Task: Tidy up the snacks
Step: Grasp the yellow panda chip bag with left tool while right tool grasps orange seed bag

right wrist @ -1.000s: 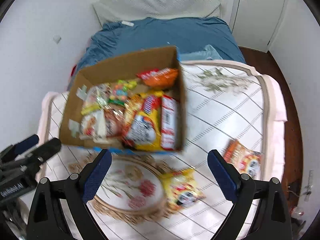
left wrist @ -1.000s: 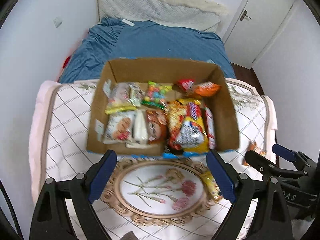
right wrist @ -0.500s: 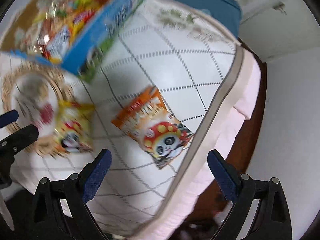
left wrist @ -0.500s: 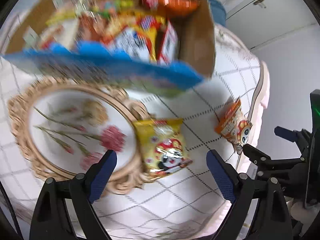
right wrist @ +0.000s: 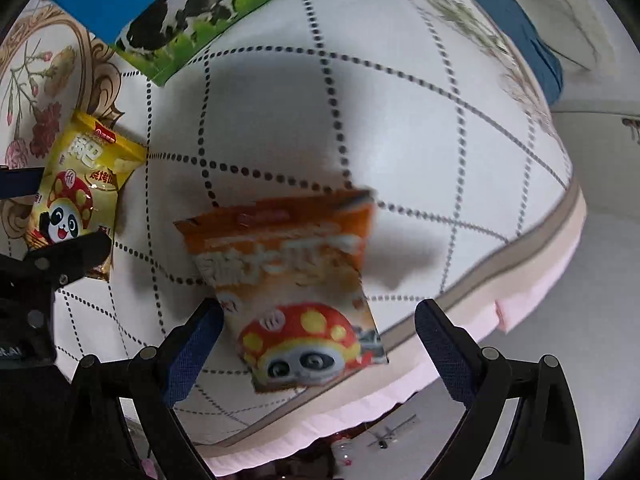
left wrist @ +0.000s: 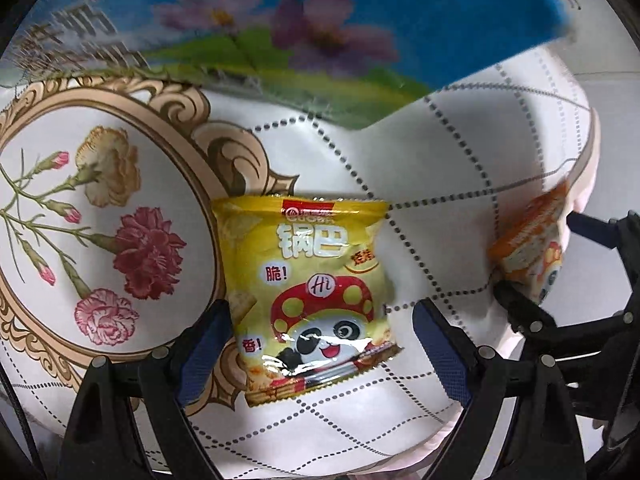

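The left tool (left wrist: 320, 344) hangs with its jaws spread wide over a yellow snack bag (left wrist: 308, 296), which lies flat between the blue pads with space on both sides; nothing is gripped. That bag rests partly on the ornate gold edge of a flower-painted tray (left wrist: 104, 236). The right tool (right wrist: 318, 344) is likewise wide and empty, straddling an orange snack bag (right wrist: 296, 284) that lies near the edge of the quilted white cover (right wrist: 400, 120). The two bags lie apart on the cover. Beyond them stands the blue printed side of a cardboard box (left wrist: 360, 32).
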Tool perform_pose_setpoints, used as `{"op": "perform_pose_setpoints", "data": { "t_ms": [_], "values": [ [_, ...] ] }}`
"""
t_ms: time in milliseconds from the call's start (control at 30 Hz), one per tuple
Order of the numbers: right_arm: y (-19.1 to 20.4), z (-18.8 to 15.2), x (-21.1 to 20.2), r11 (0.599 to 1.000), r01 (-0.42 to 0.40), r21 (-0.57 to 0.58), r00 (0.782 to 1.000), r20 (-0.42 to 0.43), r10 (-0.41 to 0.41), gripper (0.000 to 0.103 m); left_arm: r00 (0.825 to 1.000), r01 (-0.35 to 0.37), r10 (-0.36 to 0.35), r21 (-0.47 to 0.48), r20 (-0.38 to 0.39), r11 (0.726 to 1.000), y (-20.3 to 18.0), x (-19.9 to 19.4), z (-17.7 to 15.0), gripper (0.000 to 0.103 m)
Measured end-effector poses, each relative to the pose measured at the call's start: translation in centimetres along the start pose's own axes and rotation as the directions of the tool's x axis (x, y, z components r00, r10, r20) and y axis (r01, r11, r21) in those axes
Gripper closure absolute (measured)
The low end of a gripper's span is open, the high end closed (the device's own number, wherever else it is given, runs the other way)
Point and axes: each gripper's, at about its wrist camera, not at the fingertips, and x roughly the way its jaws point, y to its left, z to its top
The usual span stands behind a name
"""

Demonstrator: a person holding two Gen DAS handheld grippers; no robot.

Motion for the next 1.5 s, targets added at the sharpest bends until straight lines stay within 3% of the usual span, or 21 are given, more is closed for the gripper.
{"op": "perform_pose_setpoints", "data": {
  "t_ms": [167, 267, 333, 467, 567, 767, 1000, 1100, 1167, 1233, 1367, 1500],
  "values": [
    [-1.2, 0.4, 0.4, 0.998, -0.05, 0.04, 0.999, 0.007, 0.05, 0.006, 1.0, -0.01, 0.01, -0.001, 0.005, 1.0, -0.3, 0.6, -0.1, 0.011],
    [-2.1, 0.0, 0.6, 0.983, -0.13, 0.127, 0.992, 0.009, 0.13, 0.018, 1.0, -0.017, 0.017, 0.004, 0.02, 1.0, -0.6, 0.7, 0.5, 0.011],
    [-3.0, -0.6, 0.7, 0.962, -0.175, 0.209, 0.984, 0.014, 0.176, 0.024, 0.999, -0.023, 0.022, 0.021, 0.028, 1.0, -0.9, 0.7, 0.6, 0.012],
    [-4.3, -2.2, 0.8, 0.906, -0.224, 0.36, 0.974, 0.041, 0.225, 0.027, 0.998, -0.053, 0.05, 0.072, 0.047, 0.996, -0.5, -0.3, 1.4, 0.03],
    [-4.4, -3.7, 0.7, 0.853, -0.276, 0.443, 0.96, 0.081, 0.268, 0.028, 0.998, -0.059, 0.055, 0.099, 0.044, 0.993, 0.0, -0.7, 0.8, 0.032],
    [-3.0, -7.7, 1.0, 0.708, -0.436, 0.556, 0.895, 0.184, 0.406, 0.029, 0.993, -0.115, 0.107, 0.17, 0.053, 0.979, 1.8, -1.7, -0.7, 0.032],
    [3.8, -14.3, 1.4, 0.576, -0.524, 0.627, 0.846, 0.303, 0.439, 0.029, 0.979, -0.2, 0.182, 0.299, 0.089, 0.933, 4.4, -3.5, -4.7, 0.032],
    [7.2, -15.6, 0.9, 0.477, -0.595, 0.647, 0.791, 0.364, 0.492, 0.03, 0.972, -0.231, 0.204, 0.341, 0.115, 0.911, 5.7, -4.5, -6.7, 0.032],
    [9.5, -15.9, 0.9, 0.444, -0.62, 0.647, 0.768, 0.385, 0.512, 0.03, 0.969, -0.244, 0.214, 0.354, 0.123, 0.903, 6.8, -5.1, -7.8, 0.032],
    [11.4, -15.5, 0.9, 0.442, -0.622, 0.646, 0.766, 0.384, 0.516, 0.029, 0.966, -0.255, 0.222, 0.361, 0.131, 0.897, 7.7, -5.2, -8.3, 0.032],
    [13.6, -14.9, 0.8, 0.482, -0.574, 0.662, 0.806, 0.353, 0.475, 0.029, 0.966, -0.255, 0.223, 0.362, 0.129, 0.897, 9.1, -4.4, -9.0, 0.031],
    [13.8, -12.7, 1.2, 0.49, -0.555, 0.672, 0.816, 0.327, 0.476, 0.026, 0.964, -0.266, 0.233, 0.386, 0.13, 0.883, 8.8, -3.5, -9.3, 0.029]
  ]
}}
